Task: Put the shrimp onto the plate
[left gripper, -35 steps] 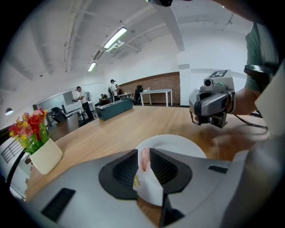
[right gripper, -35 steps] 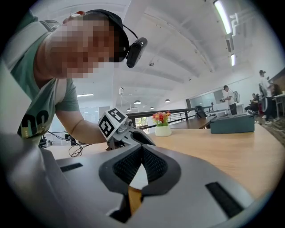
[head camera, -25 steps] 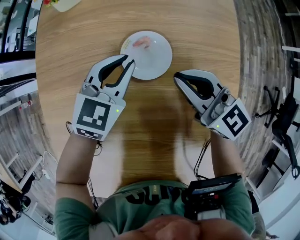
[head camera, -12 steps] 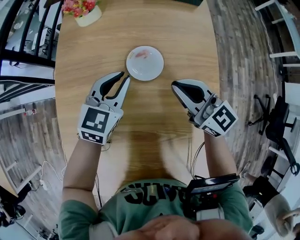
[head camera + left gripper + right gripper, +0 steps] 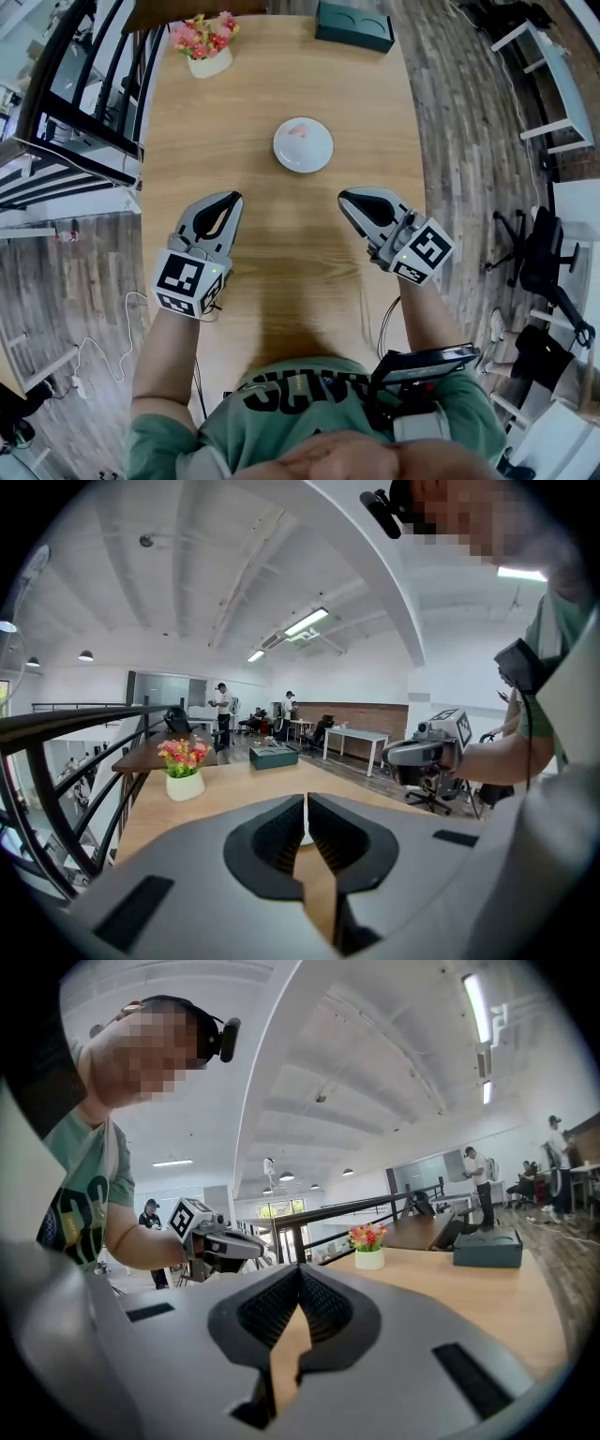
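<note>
Surroundings: a flower pot (image 5: 208, 45) and a teal box (image 5: 354, 25) stand at the far end of the table (image 5: 187, 169), well beyond your grippers.
Shrimp: the shrimp (image 5: 300, 130) lies on the white plate (image 5: 315, 158) at mid-table, ahead of both grippers and well apart from each.
Left gripper: your left gripper (image 5: 233, 198) has its jaws pressed together on nothing, nearer to you than the plate and to its left.
Right gripper: your right gripper (image 5: 344, 195) is likewise closed and empty, to the plate's right.
</note>
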{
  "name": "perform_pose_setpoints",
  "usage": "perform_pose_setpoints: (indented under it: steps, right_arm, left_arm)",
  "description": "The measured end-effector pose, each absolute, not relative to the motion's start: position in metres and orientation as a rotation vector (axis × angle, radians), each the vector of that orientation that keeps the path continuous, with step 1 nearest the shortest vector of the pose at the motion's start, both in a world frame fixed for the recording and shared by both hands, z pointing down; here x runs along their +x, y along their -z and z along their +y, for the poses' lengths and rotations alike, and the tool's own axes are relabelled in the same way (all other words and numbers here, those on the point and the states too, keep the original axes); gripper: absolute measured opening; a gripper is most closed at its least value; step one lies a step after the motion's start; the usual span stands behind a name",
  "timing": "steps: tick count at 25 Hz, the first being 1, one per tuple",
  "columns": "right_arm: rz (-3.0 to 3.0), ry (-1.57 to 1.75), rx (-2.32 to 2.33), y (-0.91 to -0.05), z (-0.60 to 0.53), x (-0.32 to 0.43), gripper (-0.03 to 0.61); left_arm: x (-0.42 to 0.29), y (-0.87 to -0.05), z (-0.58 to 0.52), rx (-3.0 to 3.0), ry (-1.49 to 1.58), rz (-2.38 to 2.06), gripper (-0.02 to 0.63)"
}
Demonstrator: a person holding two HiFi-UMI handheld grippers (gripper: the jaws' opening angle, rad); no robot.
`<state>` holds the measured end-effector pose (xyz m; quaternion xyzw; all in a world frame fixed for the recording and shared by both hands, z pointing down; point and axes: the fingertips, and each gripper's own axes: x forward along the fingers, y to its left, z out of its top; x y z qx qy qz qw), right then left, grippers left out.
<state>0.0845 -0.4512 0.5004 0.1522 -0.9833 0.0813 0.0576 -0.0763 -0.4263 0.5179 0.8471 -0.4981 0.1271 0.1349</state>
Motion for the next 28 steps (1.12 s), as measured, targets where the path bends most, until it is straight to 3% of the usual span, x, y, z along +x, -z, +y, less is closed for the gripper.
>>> perform_pose_setpoints:
  steps: [18,28]
  right_arm:
    - [-2.966,-0.314,0.617,-0.405,-0.332,0.015,0.008]
    - [-2.99,-0.265,0.706,-0.338,-0.28,0.073,0.008]
  left_arm:
    - [-0.229,-0.43,-0.261,2.499,-0.326,-1.507,0.006]
    - [-0.215,-0.396,-0.199,2.512,-0.253,-1.451,0.006]
